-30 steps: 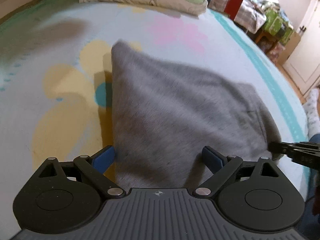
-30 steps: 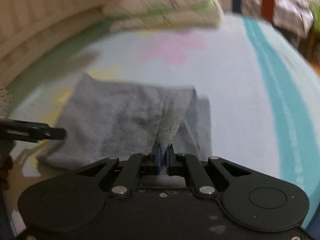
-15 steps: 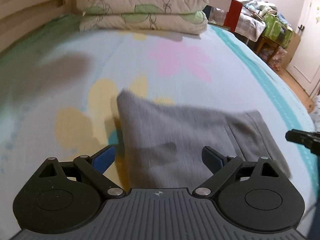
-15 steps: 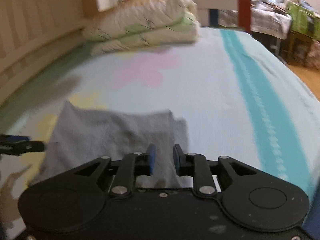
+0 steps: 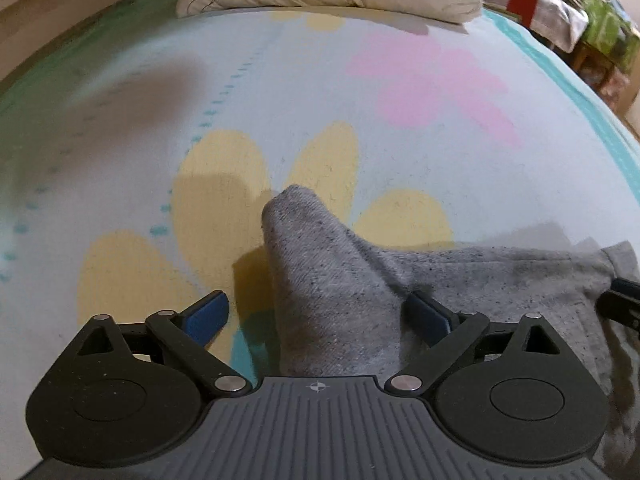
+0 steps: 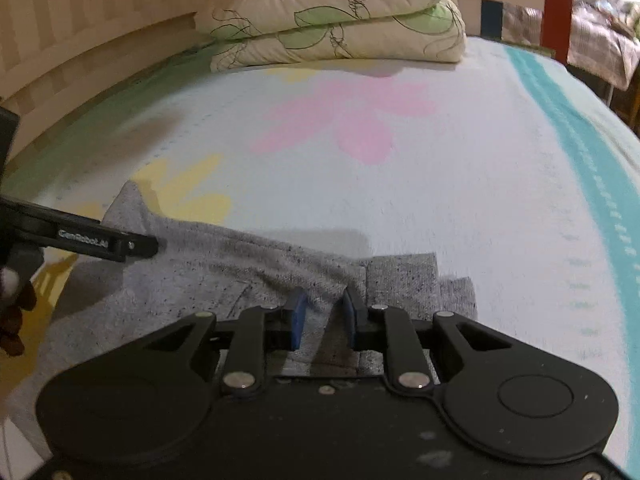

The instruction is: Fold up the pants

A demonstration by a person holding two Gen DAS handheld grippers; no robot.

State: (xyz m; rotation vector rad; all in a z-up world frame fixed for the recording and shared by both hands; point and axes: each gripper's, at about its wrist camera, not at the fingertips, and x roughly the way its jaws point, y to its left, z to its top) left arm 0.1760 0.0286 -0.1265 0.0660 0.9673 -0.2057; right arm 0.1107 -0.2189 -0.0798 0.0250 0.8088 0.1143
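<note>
On the bed (image 5: 280, 80), flower-print sheet: one pair of grey sweatpants (image 5: 460, 280), folded, lying near the front edge, one corner raised in a peak. Left tool (image 5: 316, 316): jaws opening, spread wide to either side of the peak, pads clear of the cloth. Right tool (image 6: 322, 316): jaws closing, narrow gap, a fabric ridge between them, pads not pressing. Folded floral quilt (image 6: 340, 20) at the bed's far end.

Gray pants (image 5: 340, 300) now released, flatter.
</note>
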